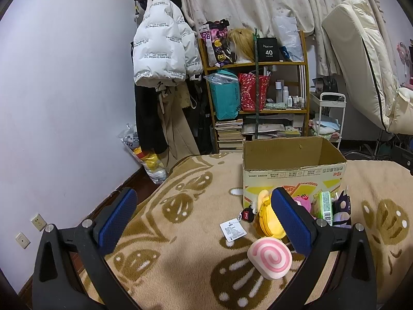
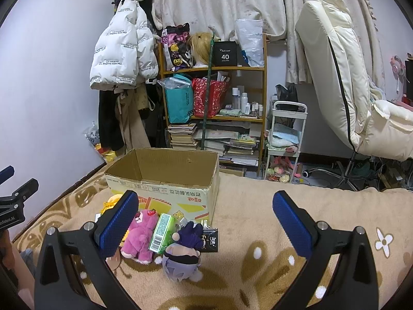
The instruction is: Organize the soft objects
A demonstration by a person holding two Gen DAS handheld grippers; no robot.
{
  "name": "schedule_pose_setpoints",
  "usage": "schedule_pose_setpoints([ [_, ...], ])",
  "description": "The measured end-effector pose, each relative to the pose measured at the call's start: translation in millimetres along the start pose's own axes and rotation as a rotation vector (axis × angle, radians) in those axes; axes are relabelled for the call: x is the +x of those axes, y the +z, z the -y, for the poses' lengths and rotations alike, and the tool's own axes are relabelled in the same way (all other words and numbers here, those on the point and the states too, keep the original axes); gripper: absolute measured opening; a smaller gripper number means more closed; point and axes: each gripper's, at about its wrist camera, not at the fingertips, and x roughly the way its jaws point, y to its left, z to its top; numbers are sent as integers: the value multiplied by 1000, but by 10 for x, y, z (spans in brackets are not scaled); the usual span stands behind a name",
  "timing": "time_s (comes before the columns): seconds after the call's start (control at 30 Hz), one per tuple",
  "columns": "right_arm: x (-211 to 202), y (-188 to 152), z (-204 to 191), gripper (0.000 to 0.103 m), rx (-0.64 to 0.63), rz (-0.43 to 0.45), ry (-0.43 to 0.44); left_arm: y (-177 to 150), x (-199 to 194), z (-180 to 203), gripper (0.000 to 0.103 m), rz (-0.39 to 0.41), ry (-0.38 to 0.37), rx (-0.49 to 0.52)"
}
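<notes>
An open cardboard box (image 1: 291, 168) stands on the tan blanket; it also shows in the right wrist view (image 2: 165, 183). In front of it lie soft toys: a pink swirl cushion (image 1: 269, 257), a yellow plush (image 1: 268, 215), a pink plush (image 2: 140, 235), a purple-haired doll (image 2: 183, 255) and a green tissue pack (image 2: 161, 232). My left gripper (image 1: 204, 222) is open and empty, left of the pile. My right gripper (image 2: 204, 224) is open and empty, above the purple-haired doll.
A wooden shelf (image 2: 214, 93) with bags, bottles and books stands behind the bed. A white jacket (image 1: 165, 41) hangs on the wall. A white trolley (image 2: 286, 139) and a cream chair (image 2: 346, 77) stand at the right. A black tissue pack (image 2: 210, 241) lies by the doll.
</notes>
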Motion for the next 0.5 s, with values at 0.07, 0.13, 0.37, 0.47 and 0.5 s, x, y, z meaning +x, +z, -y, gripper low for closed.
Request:
schedule_pose_setpoints([
  [0.07,1,-3,3,103,1,0,1,-2,5,-1,102,1,2,1],
  [0.13,0,2,-2,103,-2,1,0,-6,1,0,102,1,0,0],
  [0.37,41,-88,-22,103,-9,1,-5,11,-20,-20,102,8,0,6],
  [0.47,59,-119,-21,103,-13,-2,-5,4,-21,-14,102,8,-1,4],
  [0.5,59,-119,-20,103,-13,-2,-4,5,-24,-16,102,8,1,4],
])
